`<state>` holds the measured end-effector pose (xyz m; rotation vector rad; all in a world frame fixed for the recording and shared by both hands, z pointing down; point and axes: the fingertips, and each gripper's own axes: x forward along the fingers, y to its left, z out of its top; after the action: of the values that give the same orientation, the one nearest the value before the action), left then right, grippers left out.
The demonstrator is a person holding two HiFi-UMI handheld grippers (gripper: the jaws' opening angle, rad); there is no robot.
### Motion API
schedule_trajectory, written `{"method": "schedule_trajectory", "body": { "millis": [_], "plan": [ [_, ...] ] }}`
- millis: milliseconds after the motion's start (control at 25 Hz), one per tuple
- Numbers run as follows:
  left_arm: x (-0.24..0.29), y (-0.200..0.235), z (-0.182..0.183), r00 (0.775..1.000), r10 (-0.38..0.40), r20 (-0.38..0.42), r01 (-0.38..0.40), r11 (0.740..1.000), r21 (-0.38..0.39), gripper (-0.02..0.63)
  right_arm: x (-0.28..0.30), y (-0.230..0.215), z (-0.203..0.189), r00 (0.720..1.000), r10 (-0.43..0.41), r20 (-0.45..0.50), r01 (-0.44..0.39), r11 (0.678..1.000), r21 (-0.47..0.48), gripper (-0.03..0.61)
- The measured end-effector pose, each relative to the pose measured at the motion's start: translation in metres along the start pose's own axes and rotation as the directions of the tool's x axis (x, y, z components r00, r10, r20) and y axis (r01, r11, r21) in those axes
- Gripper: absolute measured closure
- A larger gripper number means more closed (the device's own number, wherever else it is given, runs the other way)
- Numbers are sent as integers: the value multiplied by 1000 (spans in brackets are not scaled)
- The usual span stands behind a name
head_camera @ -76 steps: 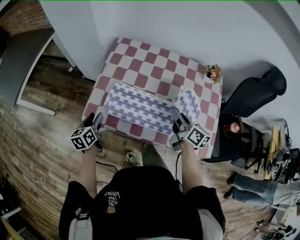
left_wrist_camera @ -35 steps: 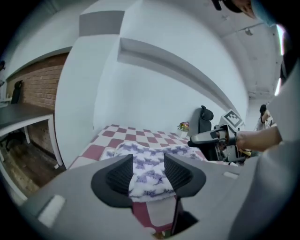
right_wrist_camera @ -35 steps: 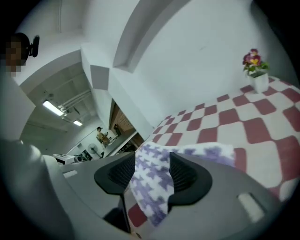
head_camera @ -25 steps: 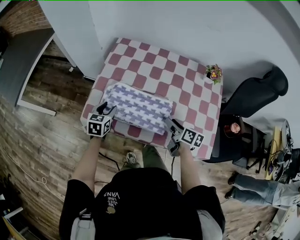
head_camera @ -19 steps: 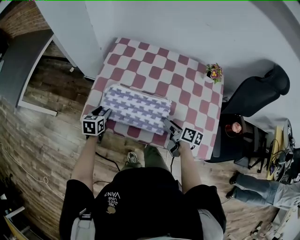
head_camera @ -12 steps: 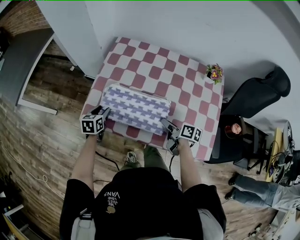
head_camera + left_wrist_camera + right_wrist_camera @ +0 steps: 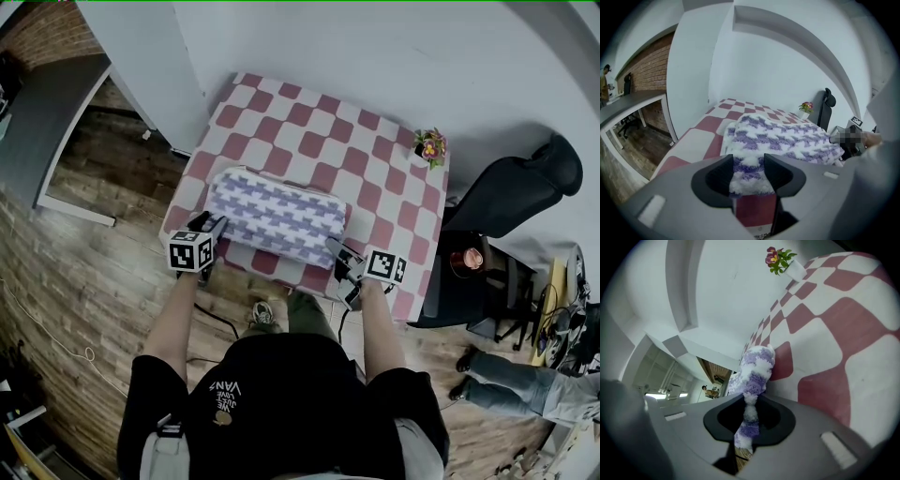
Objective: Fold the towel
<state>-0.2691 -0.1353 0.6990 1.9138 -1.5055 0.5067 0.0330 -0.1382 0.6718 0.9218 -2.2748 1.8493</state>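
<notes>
A purple-and-white towel (image 7: 277, 217) lies folded on the left half of the red-and-white checked table (image 7: 375, 159). My left gripper (image 7: 208, 228) is at its front left corner. In the left gripper view (image 7: 748, 164) the jaws stand apart with the towel's (image 7: 783, 138) near edge showing in the gap, uncompressed. My right gripper (image 7: 336, 253) is at the front right corner. Its jaws have just been closing, and in the right gripper view (image 7: 750, 411) they pinch a thin fold of towel (image 7: 757, 369).
A small potted flower (image 7: 429, 145) stands at the table's far right corner. A black chair (image 7: 511, 183) and a side stand with a cup (image 7: 466, 255) are to the right. A person's legs (image 7: 525, 380) lie on the wooden floor. A wall is behind the table.
Three seconds ago the right gripper held the towel's right end up; that end now lies folded over, so the towel is shorter. The left gripper has come to the front left corner.
</notes>
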Motion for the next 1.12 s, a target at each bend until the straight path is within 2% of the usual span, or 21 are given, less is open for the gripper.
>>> {"method": "schedule_trajectory", "body": {
  "millis": [240, 440, 520, 720, 960, 1120],
  "plan": [
    [8, -75, -12, 989, -144, -38, 146, 988, 47, 433, -71, -12, 21, 998, -60, 34, 62, 997, -48, 529],
    [18, -152, -24, 959, -266, -100, 277, 953, 121, 433, -146, -38, 25, 983, -167, 72, 168, 986, -9, 529],
    [22, -170, -29, 951, -285, -116, 301, 942, 151, 433, -166, -44, 22, 977, -199, 78, 199, 980, 4, 529],
    [25, -173, -29, 952, -283, -113, 299, 939, 167, 433, -169, -35, 16, 977, -200, 74, 203, 979, -34, 529],
    [9, -165, -21, 946, -317, -74, 325, 935, 142, 431, -149, -7, 22, 974, -224, 36, 226, 949, -221, 529],
    [-6, -158, -19, 947, -321, -28, 322, 940, 113, 432, -122, 27, 23, 981, -195, -20, 177, 924, -339, 529]
  ]
}}
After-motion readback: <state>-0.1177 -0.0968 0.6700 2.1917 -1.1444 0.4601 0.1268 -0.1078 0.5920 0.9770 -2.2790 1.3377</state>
